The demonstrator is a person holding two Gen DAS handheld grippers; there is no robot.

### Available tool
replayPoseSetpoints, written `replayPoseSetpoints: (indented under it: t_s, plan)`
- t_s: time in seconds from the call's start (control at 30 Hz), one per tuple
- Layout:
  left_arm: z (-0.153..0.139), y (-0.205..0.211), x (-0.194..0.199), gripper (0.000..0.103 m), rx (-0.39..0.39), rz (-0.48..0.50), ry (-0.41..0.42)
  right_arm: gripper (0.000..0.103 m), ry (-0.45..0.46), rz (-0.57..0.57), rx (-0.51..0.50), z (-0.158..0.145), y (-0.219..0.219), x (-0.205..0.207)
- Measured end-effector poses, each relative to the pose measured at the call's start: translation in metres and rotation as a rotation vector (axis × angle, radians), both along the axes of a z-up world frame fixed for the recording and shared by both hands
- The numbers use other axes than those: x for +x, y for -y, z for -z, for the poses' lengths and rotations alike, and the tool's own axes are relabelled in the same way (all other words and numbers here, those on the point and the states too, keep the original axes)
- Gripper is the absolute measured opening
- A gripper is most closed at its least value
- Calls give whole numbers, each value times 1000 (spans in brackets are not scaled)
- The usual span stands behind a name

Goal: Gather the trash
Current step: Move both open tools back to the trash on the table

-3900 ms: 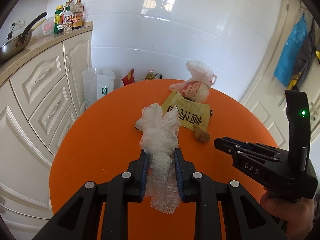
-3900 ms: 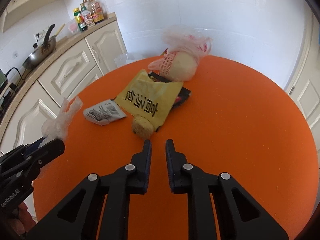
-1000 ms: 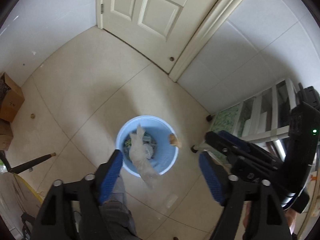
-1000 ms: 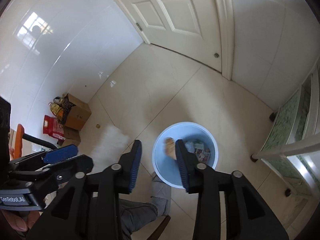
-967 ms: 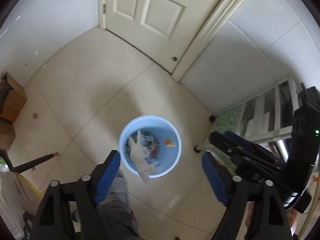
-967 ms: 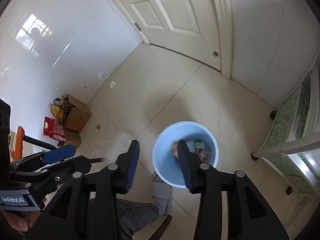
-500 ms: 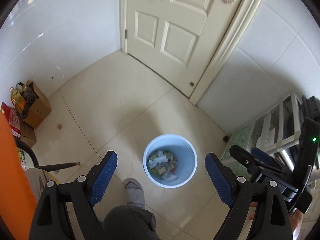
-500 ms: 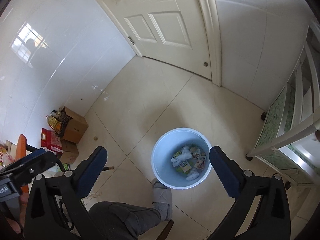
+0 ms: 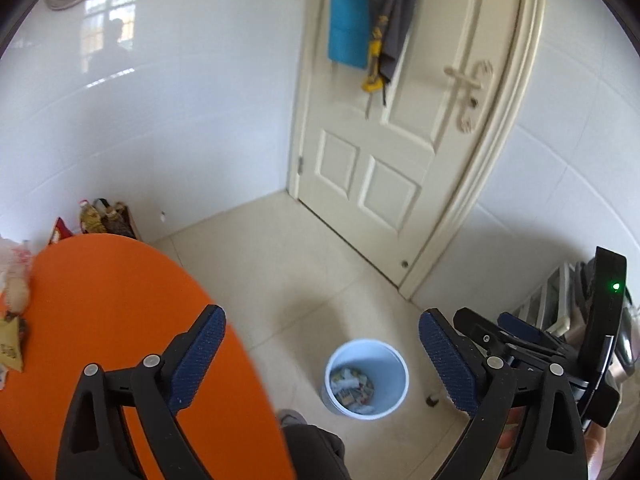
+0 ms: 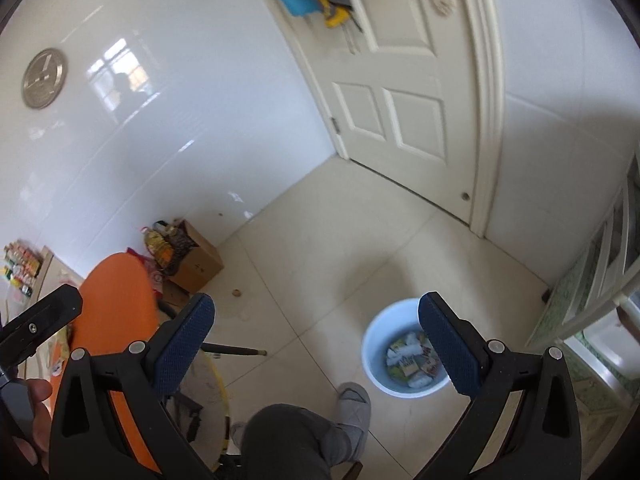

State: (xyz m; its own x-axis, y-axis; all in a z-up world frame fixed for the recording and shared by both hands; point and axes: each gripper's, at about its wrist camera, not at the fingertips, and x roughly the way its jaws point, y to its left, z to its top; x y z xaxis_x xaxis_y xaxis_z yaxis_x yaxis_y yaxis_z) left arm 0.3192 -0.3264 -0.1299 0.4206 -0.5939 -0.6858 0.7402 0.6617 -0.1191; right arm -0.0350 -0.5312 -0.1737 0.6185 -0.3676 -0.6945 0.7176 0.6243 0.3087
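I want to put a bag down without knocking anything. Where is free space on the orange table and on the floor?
The orange table is bare from its near right edge inward; its far left edge, by the yellow packet and bagged food, is crowded. Floor is bare between the blue bin and the door; the corner by the cardboard box is cluttered.

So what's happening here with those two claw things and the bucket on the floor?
A person is clearing trash off an orange table with a handheld gripper in each hand. Right now both the left gripper and the right gripper are open and empty. The light blue bin on the floor already holds wrappers. At the table's far left edge, a yellow packet and a plastic bag still wait.
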Motion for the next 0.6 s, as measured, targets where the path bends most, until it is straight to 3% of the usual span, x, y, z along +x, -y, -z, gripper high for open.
replayPoseSetpoints:
  t_s: [0.17, 0.6]
  plan:
    - [-25, -84, -16, 98, -49, -99, 103, 103, 38, -89, -76, -36, -44, 30]
    - [-50, -280, -68, 99, -147, -360, 217, 103, 104, -357, -224, -88, -170, 104]
